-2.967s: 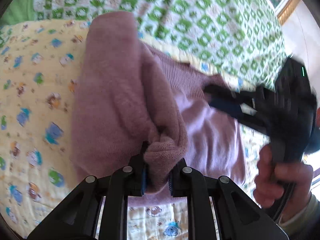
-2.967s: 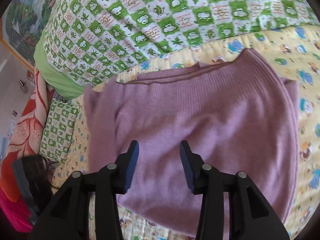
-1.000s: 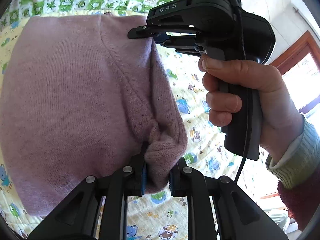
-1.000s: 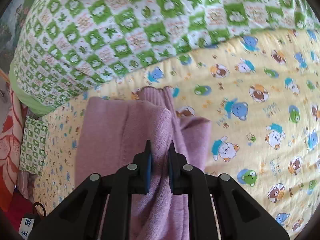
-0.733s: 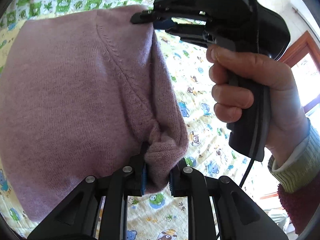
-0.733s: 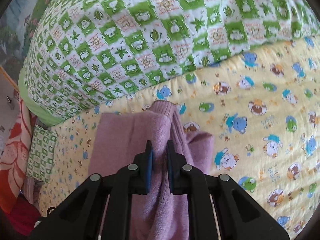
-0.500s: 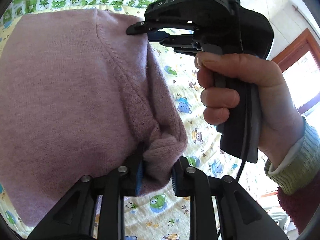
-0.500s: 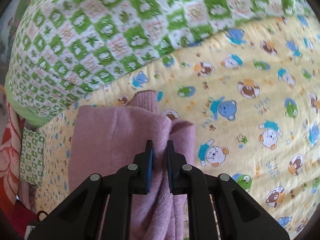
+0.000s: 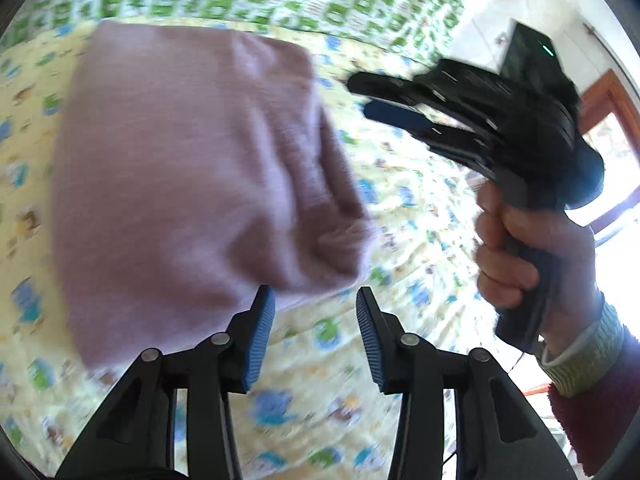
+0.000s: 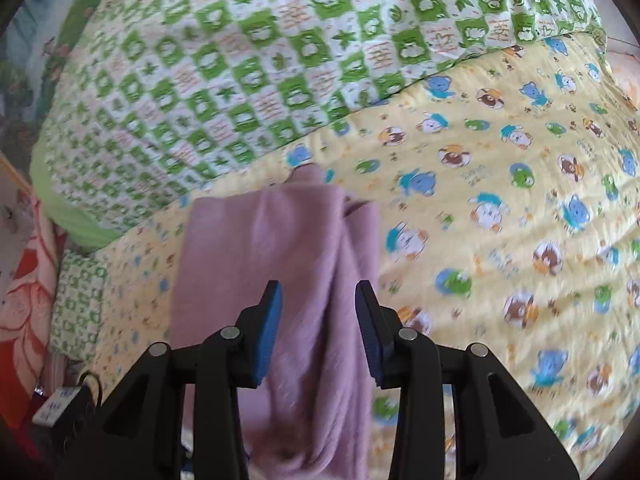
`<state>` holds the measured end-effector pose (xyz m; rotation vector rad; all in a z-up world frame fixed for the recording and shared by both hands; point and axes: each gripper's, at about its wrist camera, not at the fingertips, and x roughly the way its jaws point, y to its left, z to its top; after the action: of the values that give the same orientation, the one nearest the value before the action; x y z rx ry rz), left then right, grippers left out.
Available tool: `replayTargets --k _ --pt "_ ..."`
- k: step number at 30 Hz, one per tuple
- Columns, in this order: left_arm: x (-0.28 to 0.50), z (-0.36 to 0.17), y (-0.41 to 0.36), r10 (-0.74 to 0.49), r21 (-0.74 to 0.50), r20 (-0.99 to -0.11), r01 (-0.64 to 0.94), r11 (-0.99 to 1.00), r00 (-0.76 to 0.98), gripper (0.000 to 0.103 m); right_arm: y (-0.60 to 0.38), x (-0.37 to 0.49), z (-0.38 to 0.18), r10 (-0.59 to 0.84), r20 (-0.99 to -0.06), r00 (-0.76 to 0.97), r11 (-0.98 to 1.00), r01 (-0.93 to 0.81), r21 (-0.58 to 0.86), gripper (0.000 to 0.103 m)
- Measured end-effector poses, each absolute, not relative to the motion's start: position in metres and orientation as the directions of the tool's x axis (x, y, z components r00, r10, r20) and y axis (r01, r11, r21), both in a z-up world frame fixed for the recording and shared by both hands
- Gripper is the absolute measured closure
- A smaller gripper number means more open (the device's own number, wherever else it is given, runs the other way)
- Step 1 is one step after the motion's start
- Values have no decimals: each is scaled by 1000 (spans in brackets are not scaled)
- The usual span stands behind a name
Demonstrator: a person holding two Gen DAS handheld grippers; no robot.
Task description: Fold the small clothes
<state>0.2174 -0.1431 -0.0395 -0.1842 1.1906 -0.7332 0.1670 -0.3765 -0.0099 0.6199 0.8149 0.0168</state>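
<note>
- Two grippers, one pink sweater (image 9: 192, 184), two quilts.
- Left gripper (image 9: 316, 336) and right gripper (image 10: 318, 330): jaws partway apart and opening, pads clear of the knit, holding nothing.
- A second ago both pinched the sweater; now it lies released and folded on the yellow bear quilt (image 10: 500, 208), just below the green checked quilt (image 10: 248, 64).

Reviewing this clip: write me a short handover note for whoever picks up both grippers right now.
Left gripper: jaws opening, nothing between the pads; the sweater's corner lies just beyond them.
Right gripper: jaws opening, pads clear of the fabric lying under them.
Pink sweater: released, lying folded into a compact block on the yellow cartoon-print quilt, near the green checked blanket.
Done: the fold is laid down.
Left: probably tidy the loose edges at the right-hand side; check whether another fold is wanted.
</note>
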Motion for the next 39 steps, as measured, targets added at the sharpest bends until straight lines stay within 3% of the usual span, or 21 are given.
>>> replayTargets --k 5,11,18,19,20,22,28,35,39 --pt "211 -34 -87 -552 -465 -803 341 817 226 53 -341 154 -20 306 -697 648 841 158 517 64" --pt "236 -48 -28 -530 -501 -809 175 848 254 50 -331 155 -48 268 -749 607 864 193 465 64" --pt "274 -77 -22 -528 -516 -822 113 849 214 45 -332 160 -75 303 -766 567 843 216 493 64" --pt "276 -82 -29 -526 -515 -825 109 850 208 45 -332 161 -75 313 -761 568 839 210 502 68" --pt "277 -86 -34 -525 -513 -826 109 851 205 45 -331 160 -74 326 -756 568 836 201 511 85" --pt "280 -87 -37 -521 -508 -829 117 853 200 45 -332 159 -67 337 -747 573 830 194 524 90" --pt "280 -78 -49 -542 -520 -818 157 840 191 40 -360 134 -6 362 -610 705 756 160 634 92" --pt "279 -85 -61 -525 -501 -836 170 849 161 40 -370 123 -65 320 -706 632 751 285 596 92" --pt "279 -93 -64 -522 -500 -840 165 850 148 39 -373 122 -91 303 -708 638 733 319 601 92"
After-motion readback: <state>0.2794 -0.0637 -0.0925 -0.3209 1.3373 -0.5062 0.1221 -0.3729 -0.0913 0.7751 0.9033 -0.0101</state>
